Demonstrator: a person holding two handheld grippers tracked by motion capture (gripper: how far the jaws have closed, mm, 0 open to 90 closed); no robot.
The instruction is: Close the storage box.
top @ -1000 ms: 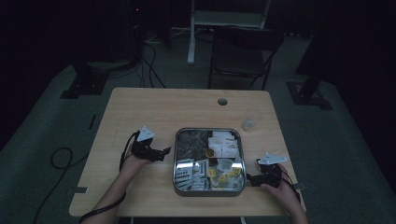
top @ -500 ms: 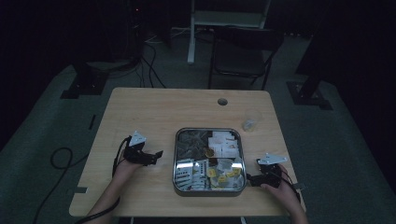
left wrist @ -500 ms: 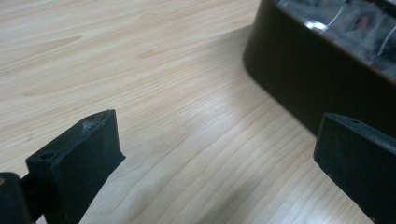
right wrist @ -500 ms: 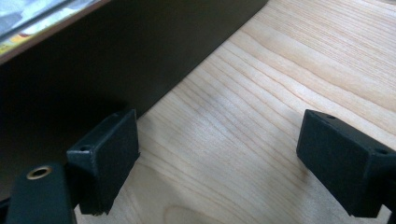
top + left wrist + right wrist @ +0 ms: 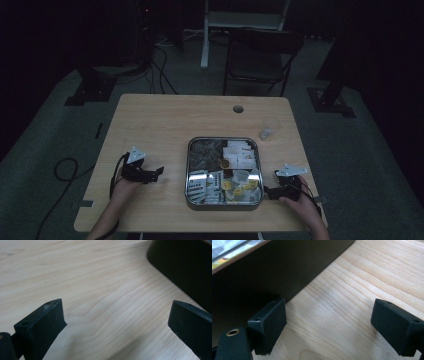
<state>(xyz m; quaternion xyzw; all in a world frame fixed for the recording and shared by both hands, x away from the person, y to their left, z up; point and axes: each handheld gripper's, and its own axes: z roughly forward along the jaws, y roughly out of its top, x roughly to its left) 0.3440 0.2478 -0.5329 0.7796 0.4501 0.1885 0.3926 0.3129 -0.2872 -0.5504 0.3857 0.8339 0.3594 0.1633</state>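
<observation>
Left gripper [image 5: 159, 171]: I'm resting it on the table [image 5: 165, 120], jaws spread, empty, pointing toward the tray [image 5: 188, 165].
Right gripper [image 5: 266, 191]: I'm parking it beside the tray's wall, jaws spread, ready to reach in.

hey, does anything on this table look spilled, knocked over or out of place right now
Nothing stands out. The metal tray sits square on the table with its packets inside, the clear cup stands upright, and both grippers rest open beside the tray.

Dim room; grey floor [image 5: 45, 150]; folding chair [image 5: 260, 52] behind wooden table [image 5: 165, 120].
</observation>
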